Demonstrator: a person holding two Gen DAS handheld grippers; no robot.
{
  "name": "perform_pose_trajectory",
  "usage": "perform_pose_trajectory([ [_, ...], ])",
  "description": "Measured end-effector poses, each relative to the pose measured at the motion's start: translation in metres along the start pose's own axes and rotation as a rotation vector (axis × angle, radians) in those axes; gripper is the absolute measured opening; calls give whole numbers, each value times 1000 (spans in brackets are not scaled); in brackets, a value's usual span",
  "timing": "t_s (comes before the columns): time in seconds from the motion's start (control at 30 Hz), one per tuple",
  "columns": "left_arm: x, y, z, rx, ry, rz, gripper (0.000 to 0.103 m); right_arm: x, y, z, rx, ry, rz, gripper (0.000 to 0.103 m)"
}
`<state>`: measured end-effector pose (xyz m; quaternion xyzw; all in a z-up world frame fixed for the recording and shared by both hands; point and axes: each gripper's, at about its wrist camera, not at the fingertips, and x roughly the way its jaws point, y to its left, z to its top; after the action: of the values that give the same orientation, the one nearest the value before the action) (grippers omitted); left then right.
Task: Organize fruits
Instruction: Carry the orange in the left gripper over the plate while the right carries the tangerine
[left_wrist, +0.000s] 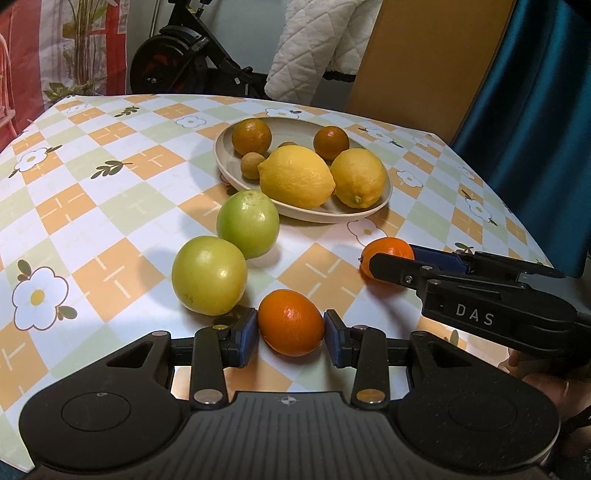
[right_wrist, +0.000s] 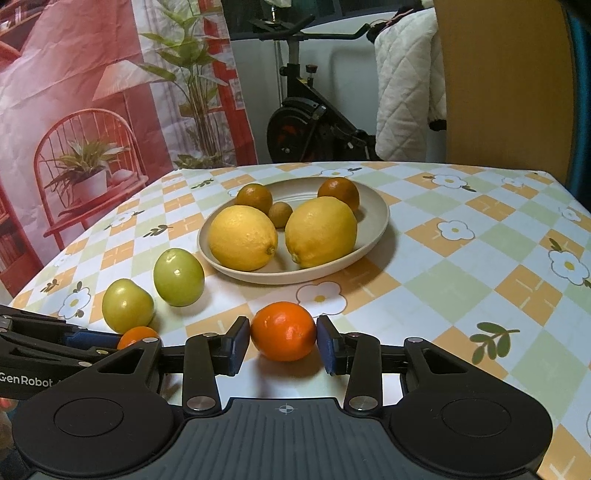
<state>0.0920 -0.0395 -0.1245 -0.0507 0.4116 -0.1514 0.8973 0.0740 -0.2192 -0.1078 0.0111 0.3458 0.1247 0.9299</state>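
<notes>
Each gripper (left_wrist: 290, 326) (right_wrist: 283, 339) pinches an orange (left_wrist: 290, 322) (right_wrist: 283, 330); lift level toward the plate (left_wrist: 384, 199) at twelve o'clock.

Light: bright and even, from overhead.
Shadows: soft, short, beside the plate (right_wrist: 380, 229) and fruit.
Glare: small highlights on green fruit (left_wrist: 208, 275).
Edges: fisheye bending, dark corners.
Focus: sharp throughout.

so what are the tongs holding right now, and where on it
Each tongs pinches one orange by its opposite sides: the left tongs hold an orange, the right tongs another orange.
</notes>
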Motion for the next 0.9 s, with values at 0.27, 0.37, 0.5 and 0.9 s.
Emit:
perform_pose_trajectory([
  [0.27, -3, -1, 1, 1, -18, -12, 41, -6, 0, 2, 14, -23, 4, 33],
  [0.37, -4, -1, 1, 3, -23, -13, 41, -7, -1, 2, 14, -23, 5, 32],
  [0.5, -4, -1, 1, 5, -22, -12, 41, -6, -1, 2, 15, -24, 5, 33],
  [0.9, -4, -1, 1, 8, -23, -12, 41, 5, -6, 1, 58, 8, 21, 38],
])
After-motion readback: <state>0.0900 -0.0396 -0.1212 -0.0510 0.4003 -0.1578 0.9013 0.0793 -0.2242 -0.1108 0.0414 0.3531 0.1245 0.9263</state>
